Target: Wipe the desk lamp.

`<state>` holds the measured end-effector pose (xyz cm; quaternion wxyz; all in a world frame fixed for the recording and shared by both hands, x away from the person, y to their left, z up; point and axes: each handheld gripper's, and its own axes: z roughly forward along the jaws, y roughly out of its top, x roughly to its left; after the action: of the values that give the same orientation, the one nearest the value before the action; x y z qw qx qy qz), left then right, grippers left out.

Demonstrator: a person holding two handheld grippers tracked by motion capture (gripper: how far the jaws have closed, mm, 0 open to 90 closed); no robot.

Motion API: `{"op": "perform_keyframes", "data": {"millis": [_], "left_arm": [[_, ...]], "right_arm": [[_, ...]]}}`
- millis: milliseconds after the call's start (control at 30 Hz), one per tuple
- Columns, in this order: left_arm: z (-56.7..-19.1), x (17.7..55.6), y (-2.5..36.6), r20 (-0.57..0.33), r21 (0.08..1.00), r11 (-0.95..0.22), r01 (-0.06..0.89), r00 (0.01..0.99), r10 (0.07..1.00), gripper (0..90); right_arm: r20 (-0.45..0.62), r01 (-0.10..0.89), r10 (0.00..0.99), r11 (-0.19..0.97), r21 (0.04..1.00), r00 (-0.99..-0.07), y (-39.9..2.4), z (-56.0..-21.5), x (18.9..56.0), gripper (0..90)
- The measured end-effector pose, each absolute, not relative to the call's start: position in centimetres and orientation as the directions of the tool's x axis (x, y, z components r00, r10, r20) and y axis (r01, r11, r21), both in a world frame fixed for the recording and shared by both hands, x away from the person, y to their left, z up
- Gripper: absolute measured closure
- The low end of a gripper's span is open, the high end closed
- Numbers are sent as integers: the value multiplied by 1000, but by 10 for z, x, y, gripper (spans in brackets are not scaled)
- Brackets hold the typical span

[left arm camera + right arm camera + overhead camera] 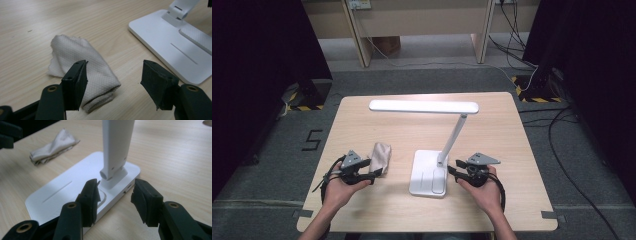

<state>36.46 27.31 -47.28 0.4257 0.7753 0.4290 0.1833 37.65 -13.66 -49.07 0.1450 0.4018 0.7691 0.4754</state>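
Resting on the worktop (362,107), cloth (82,67) lies beside the left gripper (113,75)'s parted, empty jaws; right gripper (115,197) gapes at the lamp base (75,192).

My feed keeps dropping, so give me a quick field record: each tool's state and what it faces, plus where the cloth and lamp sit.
left tool: open, nothing between the jaws, just short of the cloth
right tool: open, jaws at the near edge of the lamp base, not gripping it
cloth: crumpled, white, flat on the table, left of the lamp base, apart from it
lamp base: flat on the table between both hands
lamp arm: tilted, rising from the base
lamp head: level bar above the table's far half
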Motion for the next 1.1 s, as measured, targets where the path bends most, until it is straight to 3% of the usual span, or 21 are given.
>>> {"op": "perform_keyframes", "data": {"millis": [300,667,1100], "left_arm": [[-486,362,282,-119,825,-204,527,515,849,363],[-468,374,277,-120,834,-186,519,501,857,365],[-503,424,269,-137,732,-158,663,370,919,346]], "right_arm": [[149,489,760,243,838,-633,-131,-496,371,556],[116,494,745,308,813,-656,-110,-490,368,506],[109,509,745,334,793,-658,-95,-496,373,493]]}}
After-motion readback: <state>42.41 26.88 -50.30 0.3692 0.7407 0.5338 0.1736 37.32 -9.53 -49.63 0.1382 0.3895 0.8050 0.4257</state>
